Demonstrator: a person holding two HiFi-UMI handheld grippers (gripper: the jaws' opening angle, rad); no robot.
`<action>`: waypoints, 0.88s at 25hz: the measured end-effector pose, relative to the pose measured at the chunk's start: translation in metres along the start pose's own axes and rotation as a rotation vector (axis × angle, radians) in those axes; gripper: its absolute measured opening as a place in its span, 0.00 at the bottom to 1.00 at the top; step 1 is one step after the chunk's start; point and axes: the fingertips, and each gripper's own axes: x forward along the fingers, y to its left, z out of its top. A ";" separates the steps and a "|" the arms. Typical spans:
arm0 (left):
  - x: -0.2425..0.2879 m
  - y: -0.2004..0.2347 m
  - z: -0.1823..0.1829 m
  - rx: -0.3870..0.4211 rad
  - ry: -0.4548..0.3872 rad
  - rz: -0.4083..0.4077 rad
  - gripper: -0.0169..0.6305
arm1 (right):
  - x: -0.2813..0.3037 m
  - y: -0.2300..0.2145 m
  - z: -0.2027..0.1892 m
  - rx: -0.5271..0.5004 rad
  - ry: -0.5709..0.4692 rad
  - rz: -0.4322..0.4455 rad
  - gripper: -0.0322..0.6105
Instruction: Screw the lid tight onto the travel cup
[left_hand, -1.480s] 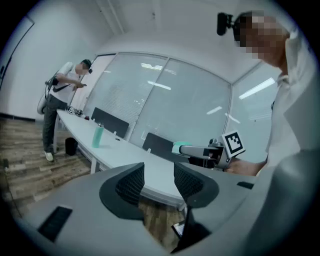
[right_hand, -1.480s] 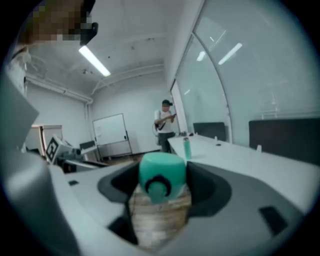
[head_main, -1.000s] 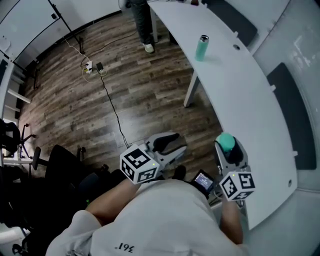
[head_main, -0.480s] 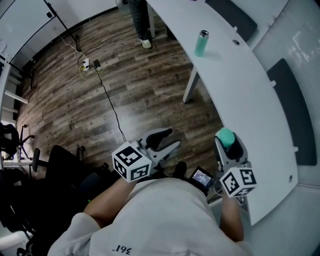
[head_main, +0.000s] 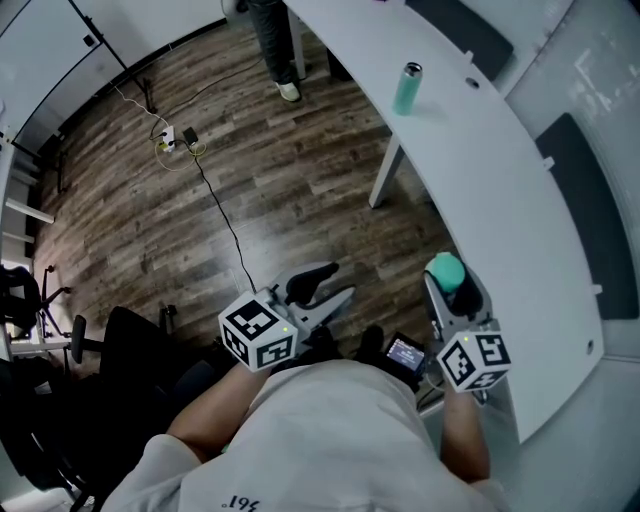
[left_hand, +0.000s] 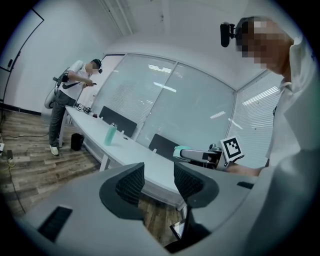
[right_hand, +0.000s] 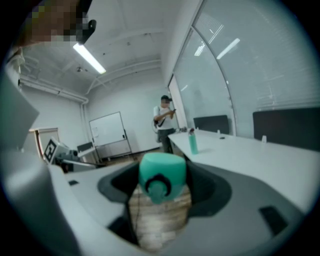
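A teal travel cup (head_main: 406, 88) with a grey top stands upright far along the white curved table (head_main: 500, 200); it also shows in the left gripper view (left_hand: 110, 134) and the right gripper view (right_hand: 192, 141). My right gripper (head_main: 450, 283) is shut on the teal lid (head_main: 446, 270) over the table's near edge, far from the cup. The lid (right_hand: 161, 175) fills the gap between the jaws. My left gripper (head_main: 335, 282) hangs over the wood floor, open with nothing between its fingers (left_hand: 131, 184). From there the right gripper (left_hand: 202, 155) shows to the right.
A person (head_main: 270, 30) stands at the table's far end. Cables and a power strip (head_main: 178, 140) lie on the floor. A black chair (head_main: 130, 350) is at my lower left. A small lit screen (head_main: 405, 353) sits at my waist. Dark chair backs (left_hand: 115, 117) line the table's far side.
My left gripper has drifted a little left and back toward my body. The right gripper with the lid has hardly moved.
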 end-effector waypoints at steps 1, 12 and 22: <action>-0.003 0.004 -0.001 -0.002 0.003 -0.003 0.34 | 0.003 0.004 -0.001 0.001 0.001 -0.002 0.53; -0.019 0.035 -0.001 -0.034 0.008 -0.025 0.34 | 0.032 0.027 0.005 -0.030 0.020 -0.021 0.53; 0.020 0.078 0.021 -0.040 -0.004 0.035 0.34 | 0.103 -0.006 0.029 -0.037 0.014 0.050 0.53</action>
